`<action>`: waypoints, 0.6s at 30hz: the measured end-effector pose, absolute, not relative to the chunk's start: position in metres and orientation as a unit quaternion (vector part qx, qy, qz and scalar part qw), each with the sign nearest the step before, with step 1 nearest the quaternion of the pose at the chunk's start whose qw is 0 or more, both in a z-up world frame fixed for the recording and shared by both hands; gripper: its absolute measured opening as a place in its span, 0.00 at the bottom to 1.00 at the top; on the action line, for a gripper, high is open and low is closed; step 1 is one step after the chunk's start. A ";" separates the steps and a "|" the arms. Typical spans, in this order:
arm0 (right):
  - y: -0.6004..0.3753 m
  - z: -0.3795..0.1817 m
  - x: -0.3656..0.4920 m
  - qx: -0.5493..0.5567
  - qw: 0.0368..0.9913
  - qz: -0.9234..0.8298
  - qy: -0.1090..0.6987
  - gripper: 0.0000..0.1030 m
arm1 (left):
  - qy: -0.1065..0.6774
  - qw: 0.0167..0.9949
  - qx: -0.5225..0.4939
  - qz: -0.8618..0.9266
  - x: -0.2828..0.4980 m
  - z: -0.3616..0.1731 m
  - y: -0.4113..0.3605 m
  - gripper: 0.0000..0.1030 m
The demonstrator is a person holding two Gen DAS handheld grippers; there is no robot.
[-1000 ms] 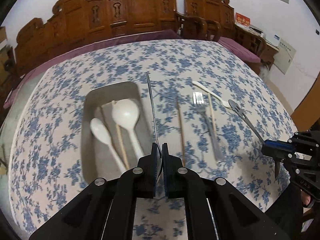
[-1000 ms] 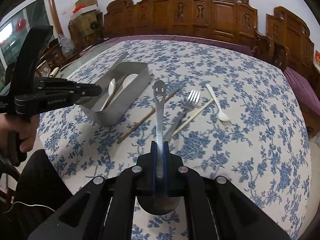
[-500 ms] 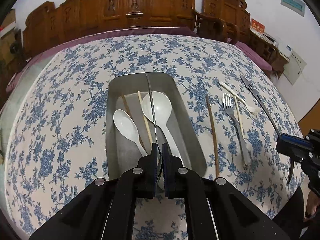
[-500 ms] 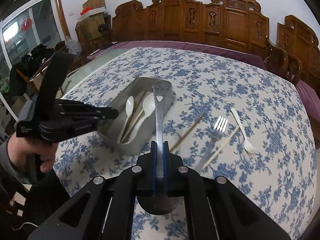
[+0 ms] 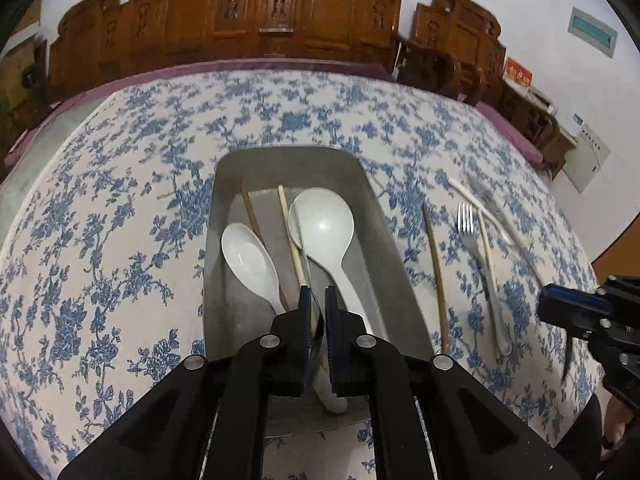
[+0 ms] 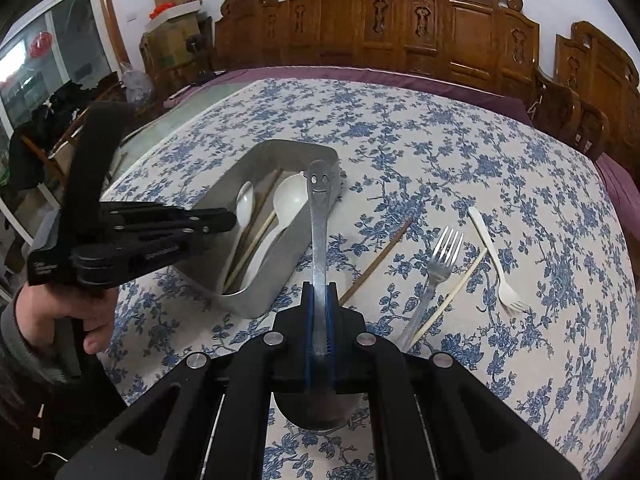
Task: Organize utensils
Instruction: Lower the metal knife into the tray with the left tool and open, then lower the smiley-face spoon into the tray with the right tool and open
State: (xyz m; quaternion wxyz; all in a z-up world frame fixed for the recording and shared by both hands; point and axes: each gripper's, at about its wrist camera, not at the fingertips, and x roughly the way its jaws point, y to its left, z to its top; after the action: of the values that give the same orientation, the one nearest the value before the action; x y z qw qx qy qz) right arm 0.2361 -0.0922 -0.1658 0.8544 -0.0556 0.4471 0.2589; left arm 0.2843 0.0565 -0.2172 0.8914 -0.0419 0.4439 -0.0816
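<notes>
Closest to me in the right wrist view, the right gripper (image 6: 319, 292) has its blue pads clamped on the neck of a metal spoon (image 6: 319, 240). The bowl hangs under the fingers and the handle runs forward, ending in a cut-out smiley face over the near wall of the metal tray (image 6: 256, 300).

That view also shows what the left camera cannot: a hand (image 6: 68, 316) in a grey sleeve gripping the left gripper (image 6: 216, 220), whose tip sits above the tray's left side.

The left wrist view looks almost straight down into the tray. Its fingers (image 5: 304, 308) stand slightly apart. The jaws have just been opening, and I can't make out anything pressed between the pads. Through the narrow gap I see only the tray floor and handle ends.

Just beyond the fingertips, inside the tray, lie a small white spoon (image 5: 248, 256), a brown chopstick (image 5: 252, 216), a pale chopstick (image 5: 290, 236) and a large white spoon (image 5: 324, 224).

Right of the tray, on the blue-flowered tablecloth (image 5: 100, 240), lie another brown chopstick (image 5: 434, 264), a metal fork (image 5: 472, 240), a pale chopstick on the cloth (image 5: 488, 264) and a white plastic fork (image 6: 496, 264), all well clear of both grippers.

Carved wooden chairs (image 6: 440, 28) line the far edge.
</notes>
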 end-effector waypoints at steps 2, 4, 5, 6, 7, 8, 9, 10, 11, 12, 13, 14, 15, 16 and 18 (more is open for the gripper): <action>-0.092 -0.168 0.239 -0.053 0.854 0.257 0.449 0.07 | 0.430 0.898 -0.046 -0.084 0.279 -0.212 0.056 0.28; -0.090 -0.169 0.241 -0.055 0.853 0.256 0.451 0.07 | 0.417 0.904 -0.049 -0.081 0.272 -0.207 0.055 0.30; -0.089 -0.169 0.241 -0.055 0.853 0.257 0.451 0.07 | 0.413 0.906 -0.049 -0.078 0.270 -0.205 0.056 0.30; -0.087 -0.169 0.242 -0.055 0.853 0.257 0.451 0.07 | 0.409 0.908 -0.050 -0.075 0.266 -0.203 0.056 0.30; -0.085 -0.169 0.242 -0.056 0.852 0.258 0.451 0.07 | 0.402 0.912 -0.049 -0.070 0.261 -0.200 0.057 0.33; -0.083 -0.169 0.242 -0.056 0.852 0.259 0.452 0.07 | 0.397 0.914 -0.048 -0.068 0.257 -0.198 0.057 0.36; -0.080 -0.169 0.243 -0.057 0.851 0.260 0.452 0.07 | 0.393 0.916 -0.047 -0.065 0.253 -0.197 0.058 0.38; -0.077 -0.170 0.243 -0.058 0.851 0.262 0.452 0.07 | 0.388 0.918 -0.045 -0.062 0.248 -0.195 0.059 0.39; -0.073 -0.170 0.243 -0.060 0.850 0.264 0.452 0.07 | 0.386 0.920 -0.045 -0.060 0.245 -0.195 0.061 0.40; -0.070 -0.170 0.244 -0.060 0.850 0.266 0.452 0.07 | 0.384 0.921 -0.045 -0.056 0.240 -0.194 0.063 0.41; -0.066 -0.171 0.245 -0.060 0.849 0.268 0.452 0.07 | 0.382 0.921 -0.047 -0.053 0.237 -0.194 0.066 0.45; -0.062 -0.170 0.245 -0.061 0.848 0.271 0.451 0.07 | 0.378 0.923 -0.053 -0.047 0.230 -0.194 0.070 0.49; -0.058 -0.170 0.246 -0.061 0.848 0.273 0.450 0.07 | 0.376 0.924 -0.057 -0.042 0.224 -0.195 0.074 0.51; -0.054 -0.169 0.247 -0.061 0.848 0.275 0.449 0.07 | 0.374 0.925 -0.061 -0.038 0.219 -0.197 0.078 0.53; -0.044 -0.169 0.249 -0.062 0.847 0.281 0.448 0.07 | 0.374 0.924 -0.066 -0.029 0.209 -0.200 0.086 0.53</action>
State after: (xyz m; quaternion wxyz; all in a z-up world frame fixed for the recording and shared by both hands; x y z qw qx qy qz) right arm 0.2491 -0.0442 -0.1693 0.8466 -0.0619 0.4480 0.2807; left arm 0.2088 0.0863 -0.1998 0.9245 -0.0665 0.3742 -0.0294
